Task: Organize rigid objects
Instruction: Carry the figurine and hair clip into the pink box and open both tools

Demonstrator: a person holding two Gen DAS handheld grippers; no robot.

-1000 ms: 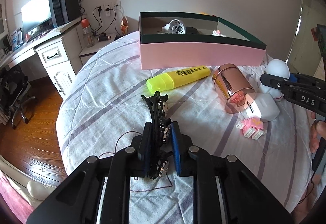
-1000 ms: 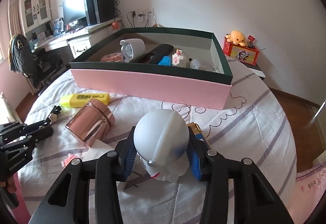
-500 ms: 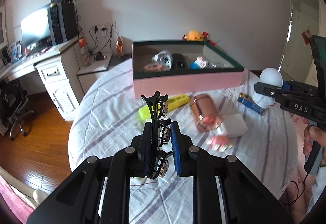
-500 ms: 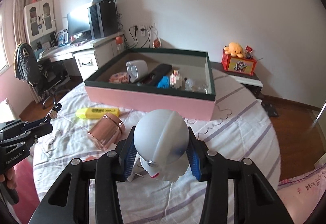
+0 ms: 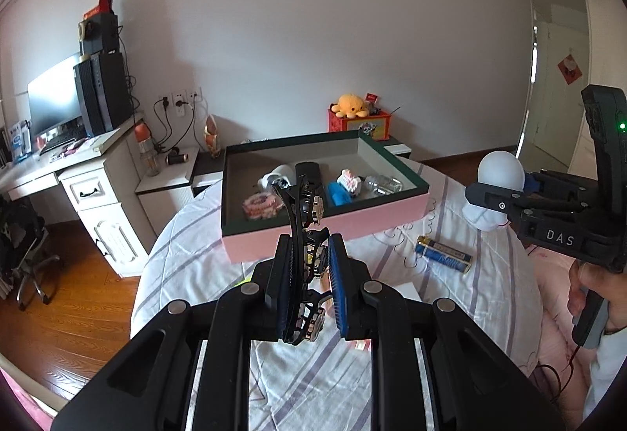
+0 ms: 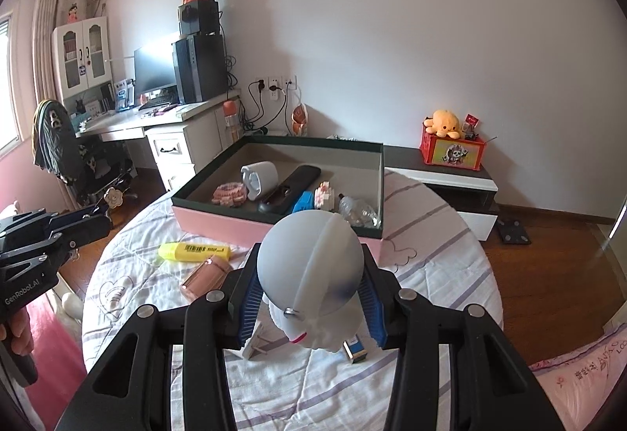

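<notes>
While the black hair claw clip (image 5: pixel 299 231) stands pinched between the blue pads of the left hand-held gripper (image 5: pixel 309 290), its toothed top rises above the fingers, raised over the bed and in line with the pink storage box (image 5: pixel 392 213) beyond. That box has a dark green rim and sits on the white quilt with purple stripes (image 6: pixel 431 235). Inside it lie a white cylinder (image 6: pixel 259 178), a black remote (image 6: pixel 292 188), a pink ring-shaped piece (image 6: pixel 229 193), a blue block (image 6: pixel 303 201), a small brick figure (image 6: pixel 324 195) and a clear plastic item (image 6: pixel 358 213).

The right hand-held gripper (image 6: pixel 309 297) is clamped on a white round-headed figurine (image 6: pixel 309 266), held in the air above the quilt, near the box's front right corner. On the quilt in front of the box lie a yellow highlighter (image 6: pixel 194 250) and, just beside it, a rose-gold cylinder (image 6: pixel 203 274) on its side. A blue and gold battery (image 5: pixel 444 254) rests on the quilt right of the box.

Beyond the bed stand a white desk (image 6: pixel 156 125) with a monitor (image 6: pixel 154 72), and a low shelf carrying a red box with an orange plush octopus (image 6: pixel 444 121).
</notes>
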